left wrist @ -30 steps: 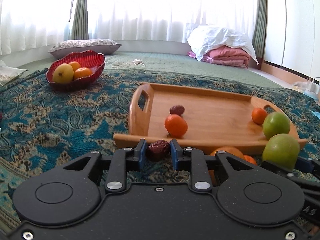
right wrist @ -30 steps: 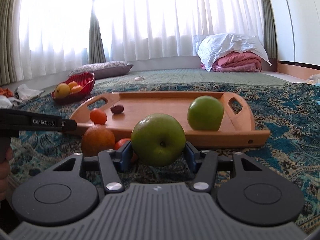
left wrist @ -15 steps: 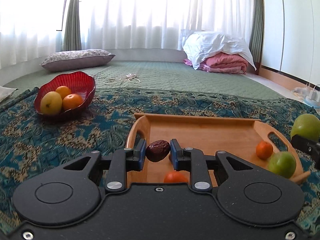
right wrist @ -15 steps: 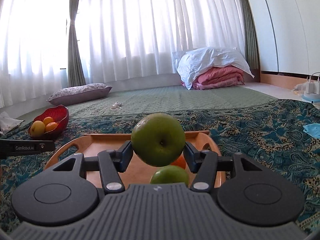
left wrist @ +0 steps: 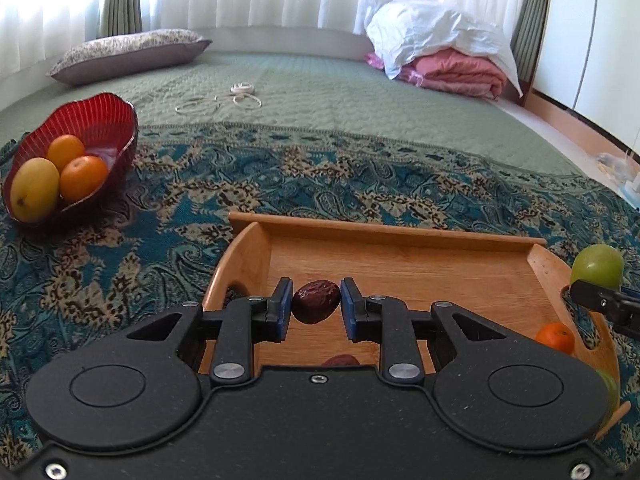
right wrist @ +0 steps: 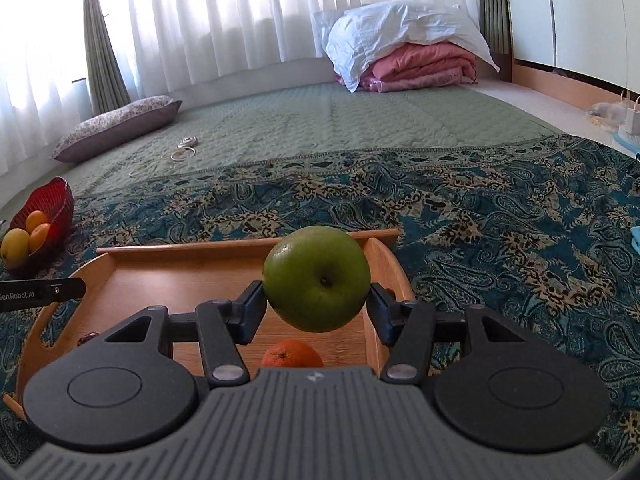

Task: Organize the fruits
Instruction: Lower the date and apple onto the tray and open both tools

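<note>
My left gripper is shut on a dark red date and holds it above the left part of the wooden tray. My right gripper is shut on a green apple above the right part of the tray. That apple also shows at the right edge of the left wrist view. On the tray lie a small orange, a second date and another green fruit, partly hidden. The orange also shows under the apple in the right wrist view.
A red bowl with two oranges and a yellow fruit stands on the patterned cloth to the far left. Farther back lie a green quilt with a white cable, a pillow and folded bedding.
Both grippers have risen and moved forward over the tray with their fruit still held. The view now looks down onto the tray from above.
</note>
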The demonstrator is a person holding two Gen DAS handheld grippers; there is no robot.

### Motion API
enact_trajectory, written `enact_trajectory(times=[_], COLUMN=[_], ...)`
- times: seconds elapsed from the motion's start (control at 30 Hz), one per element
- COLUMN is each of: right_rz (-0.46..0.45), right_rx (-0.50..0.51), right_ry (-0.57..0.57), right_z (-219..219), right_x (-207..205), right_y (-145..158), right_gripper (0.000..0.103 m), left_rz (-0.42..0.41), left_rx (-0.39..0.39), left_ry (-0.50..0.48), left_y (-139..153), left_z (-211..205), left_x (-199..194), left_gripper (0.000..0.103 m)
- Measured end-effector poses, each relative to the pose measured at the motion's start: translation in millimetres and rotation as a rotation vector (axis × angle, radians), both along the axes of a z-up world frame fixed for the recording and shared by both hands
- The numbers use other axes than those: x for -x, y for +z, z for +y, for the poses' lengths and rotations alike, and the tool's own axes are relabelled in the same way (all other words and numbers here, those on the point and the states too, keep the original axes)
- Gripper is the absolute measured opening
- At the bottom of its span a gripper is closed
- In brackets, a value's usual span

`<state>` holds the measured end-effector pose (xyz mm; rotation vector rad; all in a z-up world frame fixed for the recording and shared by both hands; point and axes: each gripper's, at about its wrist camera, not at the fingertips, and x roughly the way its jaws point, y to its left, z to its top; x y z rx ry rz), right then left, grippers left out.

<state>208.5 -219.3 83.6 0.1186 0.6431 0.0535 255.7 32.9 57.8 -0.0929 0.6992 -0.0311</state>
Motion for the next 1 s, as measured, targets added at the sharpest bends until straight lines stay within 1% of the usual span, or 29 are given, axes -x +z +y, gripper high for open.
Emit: enact_trajectory(times=[0.13, 0.37, 0.47, 0.67, 1.0], right_rz=[0.046, 0.097, 0.083, 0.085, 0.09], right_rx=[0.007, 0.027, 0.043, 0.085, 0.061], right_ry=[-0.014, -0.004, 0.007, 0.025, 0.03], right_z=[1, 5, 7, 14, 8], right_x=[-13, -21, -21, -22, -16], right_y=[-8, -17, -15, -12, -10], right_gripper=[0.058, 0.057, 0.056, 0.056, 0.056], left_rz=[0.022, 0.056, 0.074, 0.112, 0.131], left_rx=[-0.046, -0.095, -0.098, -0.112, -0.127], left_ry=[-0.011, -0.041, -0.046, -0.047, -0.051], left_y=[-7, -15, -18, -25, -31], left_z=[-9, -22, -25, -25, -24], left_x=[-14, -24, -28, -32, -33], left_gripper=[0.024, 0.024, 0.024, 0.024, 0.024])
